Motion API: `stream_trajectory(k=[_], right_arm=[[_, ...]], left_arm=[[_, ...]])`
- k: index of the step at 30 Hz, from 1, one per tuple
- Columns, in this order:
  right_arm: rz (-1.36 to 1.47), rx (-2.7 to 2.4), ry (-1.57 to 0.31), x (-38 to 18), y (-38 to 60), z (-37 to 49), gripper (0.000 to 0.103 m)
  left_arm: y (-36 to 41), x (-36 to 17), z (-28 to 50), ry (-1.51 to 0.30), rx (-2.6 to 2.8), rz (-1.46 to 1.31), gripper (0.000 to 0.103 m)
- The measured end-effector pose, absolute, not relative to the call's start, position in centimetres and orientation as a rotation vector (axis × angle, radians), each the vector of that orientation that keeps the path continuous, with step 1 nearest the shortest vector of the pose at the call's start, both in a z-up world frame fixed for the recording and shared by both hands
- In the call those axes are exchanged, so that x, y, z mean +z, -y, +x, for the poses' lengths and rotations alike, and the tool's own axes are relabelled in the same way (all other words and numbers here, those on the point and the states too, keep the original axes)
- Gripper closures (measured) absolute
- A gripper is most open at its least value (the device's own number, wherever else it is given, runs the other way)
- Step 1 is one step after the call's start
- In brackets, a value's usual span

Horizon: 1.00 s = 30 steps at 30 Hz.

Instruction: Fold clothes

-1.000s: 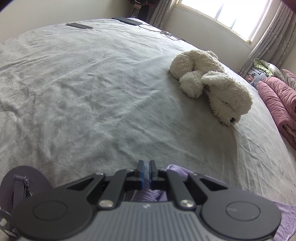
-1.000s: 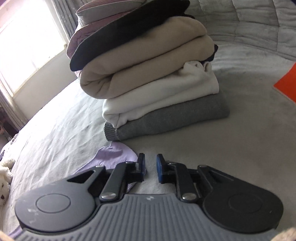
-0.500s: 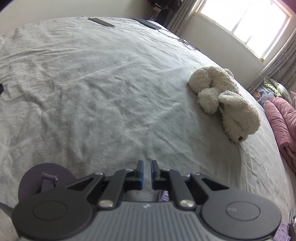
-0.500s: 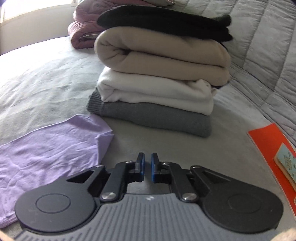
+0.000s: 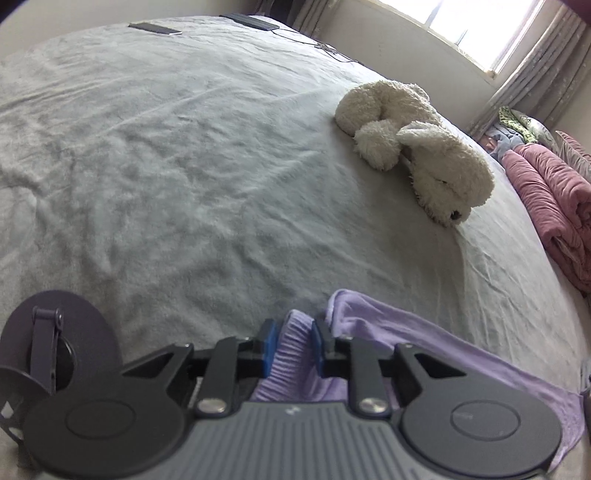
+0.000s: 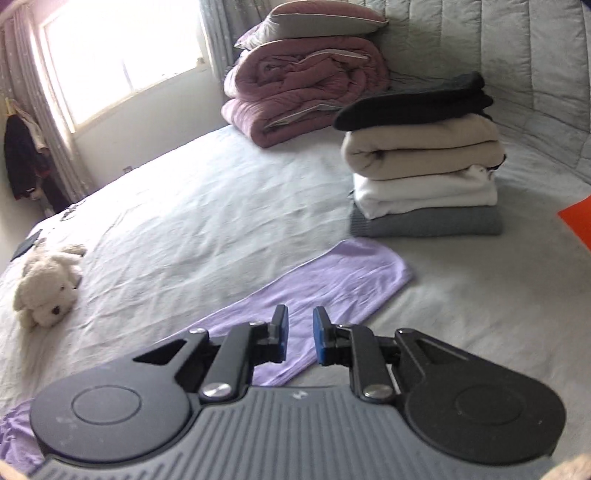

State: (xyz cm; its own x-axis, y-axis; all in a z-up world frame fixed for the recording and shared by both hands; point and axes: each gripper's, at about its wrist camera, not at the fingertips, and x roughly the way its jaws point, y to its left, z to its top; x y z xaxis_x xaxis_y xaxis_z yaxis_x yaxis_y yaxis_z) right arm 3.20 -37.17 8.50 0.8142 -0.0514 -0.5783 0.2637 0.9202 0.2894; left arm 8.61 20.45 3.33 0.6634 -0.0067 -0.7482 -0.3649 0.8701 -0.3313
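Note:
A lilac garment (image 6: 332, 280) lies flat in a long strip on the grey bed (image 6: 207, 206), its far end close to a stack of folded clothes (image 6: 424, 177). In the left wrist view the lilac garment (image 5: 424, 336) reaches under my left gripper (image 5: 292, 345). That gripper is open, and a bunched ridge of the cloth stands between its blue pads. My right gripper (image 6: 300, 338) is open just above the middle of the strip, with nothing between its fingers.
A white plush dog (image 5: 417, 147) lies on the bed beyond the garment. A rolled pink quilt (image 6: 303, 99) with a pillow on top sits by the headboard. An orange item (image 6: 580, 221) lies at the right edge. A phone (image 5: 155, 28) rests at the far side.
Both grippers have opened wider. The left one now has lilac cloth between its pads again. The right one has drawn back from the folded stack and sits over the garment.

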Motion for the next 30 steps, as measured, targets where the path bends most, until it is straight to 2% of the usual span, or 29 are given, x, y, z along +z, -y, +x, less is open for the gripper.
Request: stream_trajectory(k=[3,15,18,21,27,30], right_arm=[[0.388,-0.114,-0.583,8.8,34.8,2.9,0.084],[0.278,-0.027,-0.559,9.5,31.3,3.4,0.084],[0.278,-0.022,-0.554,9.6,31.4,3.3,0.084],[0.275,-0.013,-0.553,9.7,31.3,3.3,0.084],[0.264,0.027,-0.534,10.6,30.8,2.6,0.084],[0.264,0.034,-0.529,10.9,30.8,2.3,0.081]], left_arm=[[-20.6,3.8,8.2,-0.803,0.247,-0.468,0.101],[-23.1,4.9,7.1,-0.697,0.36,-0.436,0.103],[-22.3,4.1,7.7,-0.733,0.302,-0.383,0.103],[-21.5,3.7,8.0,-0.757,0.278,-0.318,0.103],[-23.0,5.1,6.0,-0.734,0.255,-0.402,0.095],[-23.1,6.0,4.3,-0.719,0.21,-0.405,0.085]])
